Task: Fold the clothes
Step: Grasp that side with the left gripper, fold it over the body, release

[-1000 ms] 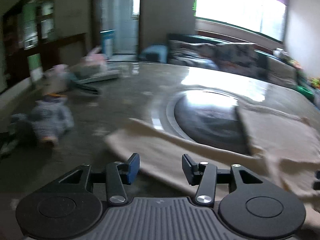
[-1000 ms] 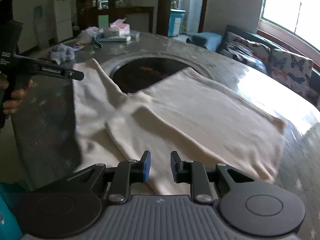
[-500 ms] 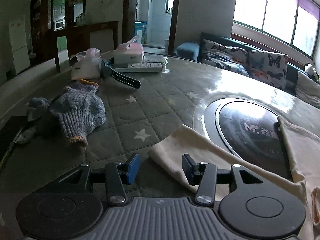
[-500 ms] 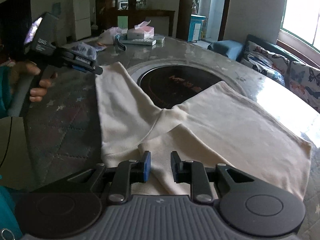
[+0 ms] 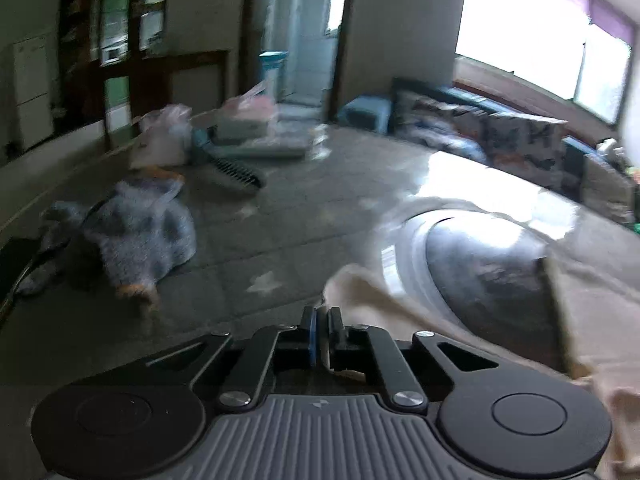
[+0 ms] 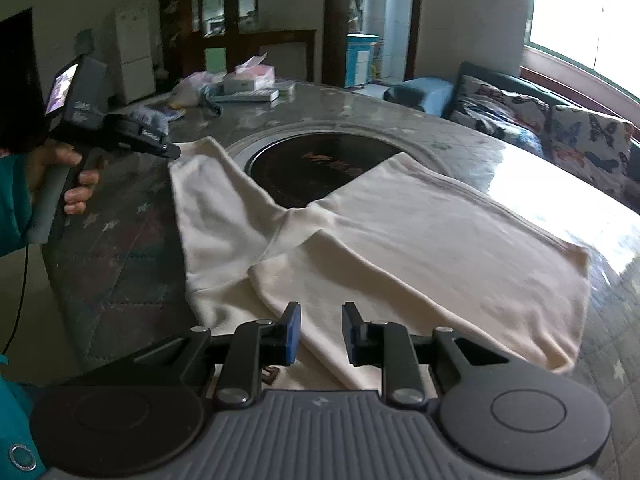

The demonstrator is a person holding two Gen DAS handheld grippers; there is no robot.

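Observation:
A cream long-sleeved garment (image 6: pixel 400 240) lies spread on the round table, one sleeve stretched to the left and the other folded across its body. My left gripper (image 5: pixel 320 336) is shut on the cuff of the left sleeve (image 5: pixel 360 292); it also shows in the right wrist view (image 6: pixel 168 151), at the sleeve's far end. My right gripper (image 6: pixel 318 332) is open and empty, just above the folded sleeve at the garment's near edge.
A dark round hotplate (image 6: pixel 320 164) is set in the table's middle, partly under the garment. A grey-blue knitted item (image 5: pixel 136 236), a brush (image 5: pixel 236 172), bags and tissue boxes (image 5: pixel 248 120) lie at the far left. A sofa (image 6: pixel 540 120) stands behind.
My left gripper has closed on the sleeve cuff, which it only hovered over before. My right gripper has opened a little wider and stayed over the folded sleeve.

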